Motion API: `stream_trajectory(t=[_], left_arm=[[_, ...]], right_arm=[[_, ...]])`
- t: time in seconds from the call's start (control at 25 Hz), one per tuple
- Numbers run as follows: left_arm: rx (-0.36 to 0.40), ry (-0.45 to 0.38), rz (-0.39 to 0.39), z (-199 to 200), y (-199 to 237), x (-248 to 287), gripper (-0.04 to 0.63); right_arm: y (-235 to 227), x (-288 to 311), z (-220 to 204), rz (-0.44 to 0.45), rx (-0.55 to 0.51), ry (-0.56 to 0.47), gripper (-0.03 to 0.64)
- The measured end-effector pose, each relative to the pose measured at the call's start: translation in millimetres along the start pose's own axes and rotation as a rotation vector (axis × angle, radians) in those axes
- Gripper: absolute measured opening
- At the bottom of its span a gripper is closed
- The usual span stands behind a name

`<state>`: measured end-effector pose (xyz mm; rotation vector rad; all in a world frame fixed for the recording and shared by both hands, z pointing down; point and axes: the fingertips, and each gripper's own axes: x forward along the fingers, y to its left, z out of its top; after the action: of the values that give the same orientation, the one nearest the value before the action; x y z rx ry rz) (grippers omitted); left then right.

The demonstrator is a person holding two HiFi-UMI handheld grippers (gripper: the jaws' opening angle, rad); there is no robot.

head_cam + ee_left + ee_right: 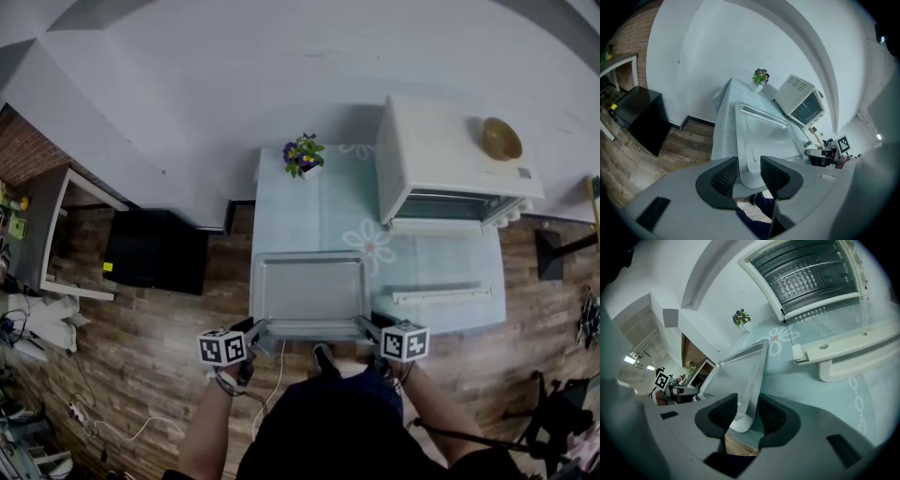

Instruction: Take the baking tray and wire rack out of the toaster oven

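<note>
The baking tray (pixel 307 286) lay flat at the near edge of the surface (pixel 441 267), long axis running nine to three. Your left tongs (pixel 749 172) and right tongs (pixel 747 414) stood loosely apart around its near corners, gripping nothing. The wire rack (pixel 811 280) sat inside the toaster oven (pixel 441 155) at one o'clock, nearer your right hand.

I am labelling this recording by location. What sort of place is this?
Probably a home-like room arranged for cooking: a white toaster oven with its door open, a table under a pale blue flowered cloth, and a small pot of purple flowers.
</note>
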<state>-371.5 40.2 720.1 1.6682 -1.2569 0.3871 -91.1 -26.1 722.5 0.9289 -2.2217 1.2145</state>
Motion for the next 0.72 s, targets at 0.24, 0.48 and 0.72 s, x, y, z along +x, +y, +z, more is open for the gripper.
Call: stream_trajectory(t=[0.24,0.48,0.72], left_arm=[[-0.083,-0.084,0.085,13,12,-18,0.196],[-0.091,-0.246,0.152,57,6,-44,0.196],[-0.062,-0.387,0.034,111,-59,-35,0.192]], right_arm=[[0,-14,9,-0.024,-0.053,-0.032,0.19],[8,-51,39,0.028,-0.135,-0.096,0.138],[-12,-104,100,0.052,-0.154,-0.245,0.129]])
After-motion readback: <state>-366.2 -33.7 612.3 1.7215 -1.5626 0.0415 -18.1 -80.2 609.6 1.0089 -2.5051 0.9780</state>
